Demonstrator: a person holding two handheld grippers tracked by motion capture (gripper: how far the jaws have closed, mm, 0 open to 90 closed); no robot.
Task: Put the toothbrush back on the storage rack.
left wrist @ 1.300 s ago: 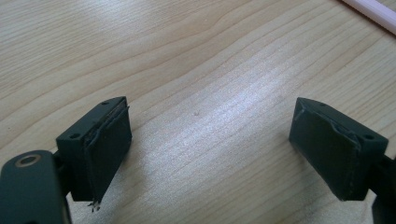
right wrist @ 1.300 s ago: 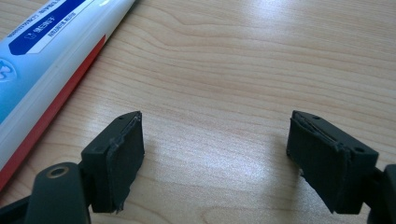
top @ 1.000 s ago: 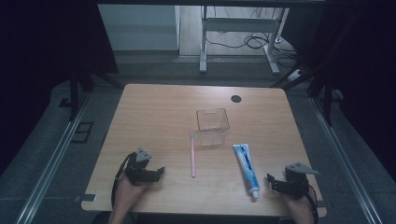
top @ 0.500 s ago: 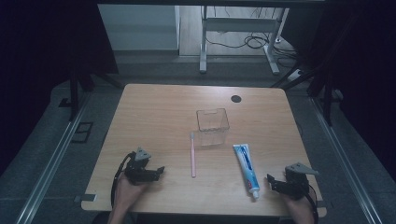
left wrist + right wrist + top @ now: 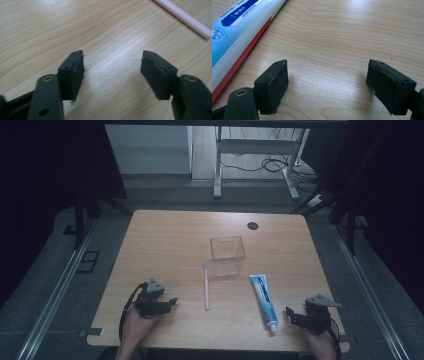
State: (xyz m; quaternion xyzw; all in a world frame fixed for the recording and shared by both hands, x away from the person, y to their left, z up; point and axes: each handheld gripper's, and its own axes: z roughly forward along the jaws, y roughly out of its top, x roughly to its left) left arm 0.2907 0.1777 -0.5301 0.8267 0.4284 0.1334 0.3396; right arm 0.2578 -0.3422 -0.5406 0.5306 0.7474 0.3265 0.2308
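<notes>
- Near edge, left: the left gripper (image 5: 172,301) rests on the worktop (image 5: 165,245) close to the near left corner, fingers (image 5: 72,72) pointing toward the toothbrush. The fingers have just been closing and now stand moderately apart, with bare wood between them and nothing gripped.
- Near edge, right: the right gripper (image 5: 289,312) rests close to the near right corner. Its fingers (image 5: 273,86) stand apart over bare wood, empty, with the cap end of the toothpaste tube just beside them.
- Middle, left of centre: the pink toothbrush (image 5: 205,285) lies flat, running from the near edge toward the far edge, head end close to the container. It is near the left gripper but clear of it.
- Middle, right of centre: the toothpaste tube (image 5: 263,299) lies flat, cap toward the near edge.
- Centre: the clear container (image 5: 227,255) stands upright and appears empty.
- Far edge: a dark round cable port (image 5: 252,225) sits toward the far right corner.
- Step in hand, as judged: the approach stage; neither item is grasped yet, and the likely aim is to place both in the container.
- Next move, as judged: advance the left gripper so its fingers straddle the toothbrush handle across its width, then close. The handle is thin and lies flat, so the fingers must come down to the worktop surface.
</notes>
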